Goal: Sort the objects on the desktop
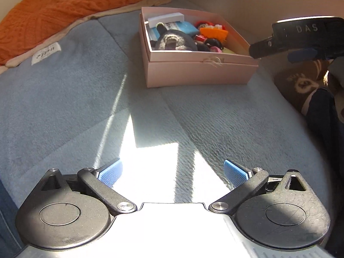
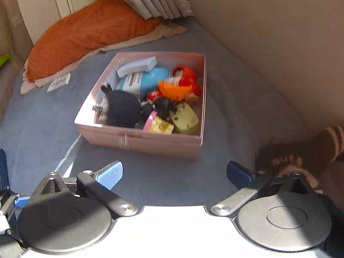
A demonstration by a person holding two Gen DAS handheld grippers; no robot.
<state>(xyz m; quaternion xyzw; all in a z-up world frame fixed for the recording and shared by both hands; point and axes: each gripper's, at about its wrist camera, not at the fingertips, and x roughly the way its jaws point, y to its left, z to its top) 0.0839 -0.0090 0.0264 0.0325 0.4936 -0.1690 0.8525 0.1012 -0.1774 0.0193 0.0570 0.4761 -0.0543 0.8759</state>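
Hovering over the blue blanket (image 1: 64, 107), you hold both sets of tongs spread wide with nothing between them: left tongs (image 1: 173, 173), right tongs (image 2: 175, 175). The pink box (image 2: 142, 139) sits toward the blanket's far edge near the wall, already packed with a black plush toy (image 2: 122, 107), figurines (image 2: 185, 79) and a blue packet (image 2: 148, 80), gathered there to clear the blanket. Sorting looks nearly finished.

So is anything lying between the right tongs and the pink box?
Nothing visible. Only bare blue-grey blanket lies between the open, empty right tongs and the pink box. The box is already full of toys.
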